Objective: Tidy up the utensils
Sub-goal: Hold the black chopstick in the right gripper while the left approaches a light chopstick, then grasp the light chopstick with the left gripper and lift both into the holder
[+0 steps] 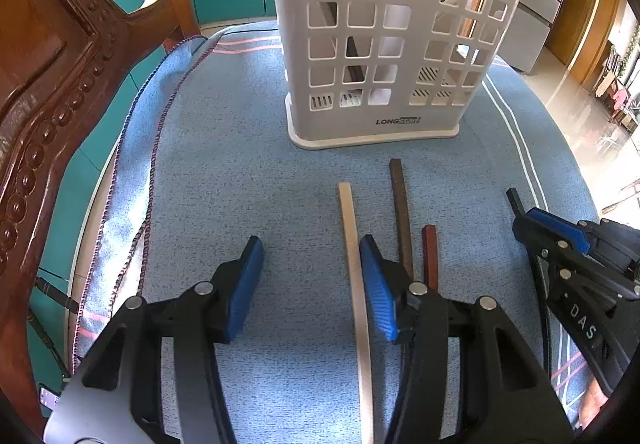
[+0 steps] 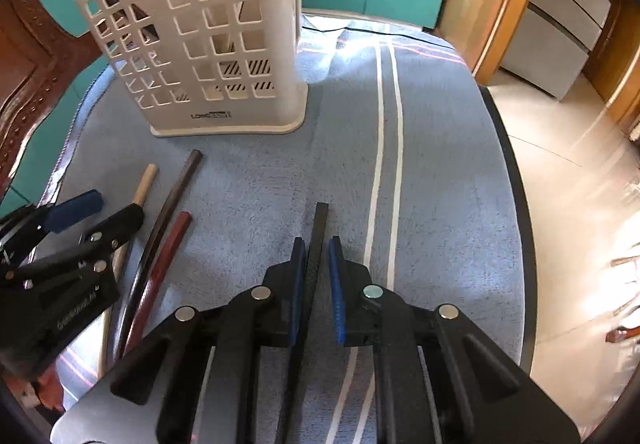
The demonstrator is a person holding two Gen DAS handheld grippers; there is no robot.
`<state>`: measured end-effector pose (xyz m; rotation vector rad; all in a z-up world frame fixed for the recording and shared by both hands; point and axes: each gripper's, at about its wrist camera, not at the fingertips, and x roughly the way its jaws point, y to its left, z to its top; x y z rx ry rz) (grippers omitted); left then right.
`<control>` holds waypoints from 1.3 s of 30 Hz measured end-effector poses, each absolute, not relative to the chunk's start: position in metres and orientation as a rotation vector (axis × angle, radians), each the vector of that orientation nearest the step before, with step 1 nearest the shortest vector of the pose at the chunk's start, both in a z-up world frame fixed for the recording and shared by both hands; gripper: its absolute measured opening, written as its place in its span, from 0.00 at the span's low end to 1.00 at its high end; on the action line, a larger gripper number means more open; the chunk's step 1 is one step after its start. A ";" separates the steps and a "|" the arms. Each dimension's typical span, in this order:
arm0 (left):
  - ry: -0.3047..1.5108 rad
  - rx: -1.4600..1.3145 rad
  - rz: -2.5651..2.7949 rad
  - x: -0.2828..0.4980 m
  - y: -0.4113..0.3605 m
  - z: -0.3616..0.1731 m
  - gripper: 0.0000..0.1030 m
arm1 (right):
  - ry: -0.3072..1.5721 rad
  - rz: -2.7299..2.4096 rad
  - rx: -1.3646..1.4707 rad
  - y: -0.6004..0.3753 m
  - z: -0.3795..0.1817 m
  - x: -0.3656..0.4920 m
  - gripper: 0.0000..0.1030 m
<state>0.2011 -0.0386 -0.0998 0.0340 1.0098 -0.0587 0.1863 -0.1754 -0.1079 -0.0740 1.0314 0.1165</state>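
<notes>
Chopsticks are lying on the blue towel [image 2: 440,172] near the white perforated holder [image 1: 384,44], which is standing upright at the far side. A pale chopstick [image 1: 354,264], a dark brown chopstick [image 1: 402,212] and a reddish chopstick [image 1: 430,256] are resting side by side. The left gripper [image 1: 312,284] is hovering with its fingers spread wide — the pale stick is running just inside its right pad. The right gripper [image 2: 318,292] is straddling a black chopstick [image 2: 318,240], well to the right of the others; the left pad is touching it, the right pad is apart — jaws not clenched.
</notes>
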 end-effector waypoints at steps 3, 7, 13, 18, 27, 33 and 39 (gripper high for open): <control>1.009 0.034 -0.058 0.201 -0.039 -0.100 0.50 | 1.028 0.113 -0.075 -0.174 -0.107 0.184 0.15; 1.009 0.035 -0.060 0.200 -0.039 -0.100 0.50 | 1.037 0.107 -0.059 -0.177 -0.108 0.186 0.15; 1.003 0.044 -0.066 0.202 -0.041 -0.100 0.45 | 1.062 0.070 -0.139 -0.165 -0.107 0.190 0.15; 0.999 0.070 -0.123 0.197 -0.055 -0.097 0.12 | 1.066 0.081 -0.101 -0.169 -0.107 0.194 0.10; 0.919 -0.045 -0.150 0.191 -0.037 -0.071 0.07 | 0.940 0.100 -0.007 -0.185 -0.071 0.168 0.07; 0.775 -0.151 -0.225 0.161 -0.010 -0.018 0.07 | 0.805 0.147 0.051 -0.203 -0.012 0.131 0.07; 0.501 -0.268 -0.286 0.116 0.023 0.058 0.07 | 0.670 0.203 0.088 -0.216 0.042 0.099 0.07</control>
